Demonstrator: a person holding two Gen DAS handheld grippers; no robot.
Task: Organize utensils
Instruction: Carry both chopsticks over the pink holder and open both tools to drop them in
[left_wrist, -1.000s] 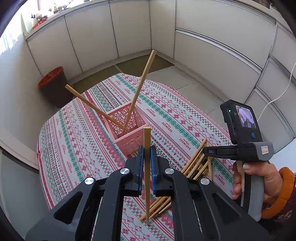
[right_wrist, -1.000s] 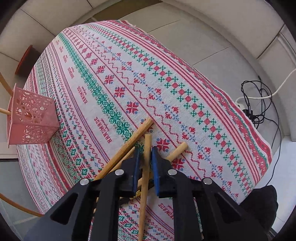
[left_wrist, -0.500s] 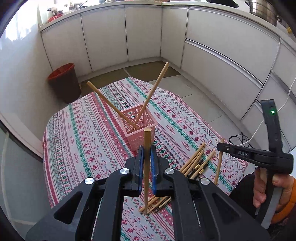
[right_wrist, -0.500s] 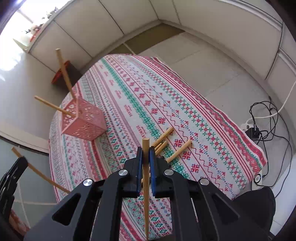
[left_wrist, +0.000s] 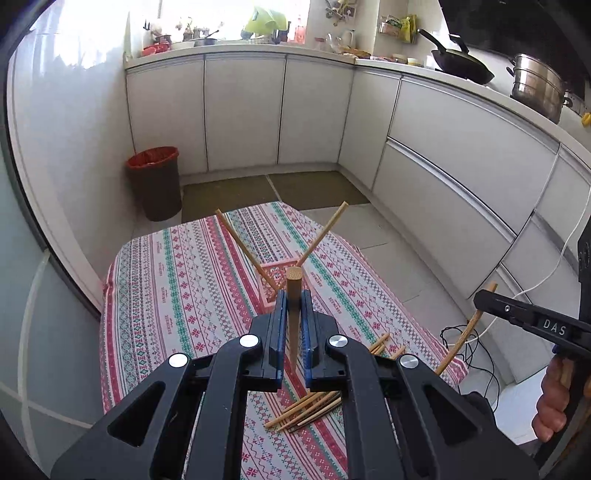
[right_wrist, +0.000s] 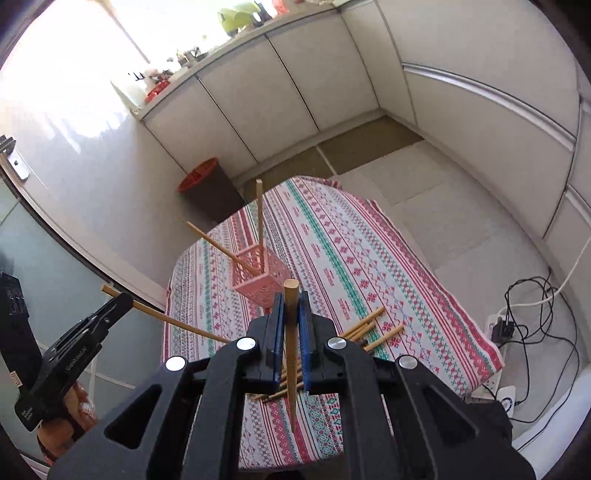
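A pink perforated basket (right_wrist: 260, 277) stands on the patterned tablecloth (right_wrist: 332, 258) with two wooden chopsticks leaning out of it; it also shows in the left wrist view (left_wrist: 275, 275), partly behind my held stick. My left gripper (left_wrist: 294, 306) is shut on a wooden chopstick (left_wrist: 294, 295), held high above the table. My right gripper (right_wrist: 290, 306) is shut on another chopstick (right_wrist: 290, 332), also raised. Several loose chopsticks (left_wrist: 310, 408) lie on the cloth near the front edge, and they also show in the right wrist view (right_wrist: 369, 328).
A dark bin with a red liner (left_wrist: 155, 181) stands on the floor beyond the table. White cabinets (left_wrist: 443, 155) line the walls. Cables and a power strip (right_wrist: 513, 332) lie on the floor to the right of the table.
Both grippers have risen well above the table, each still holding its chopstick. The right gripper lifted its stick off the pile. The views now look farther across the kitchen.
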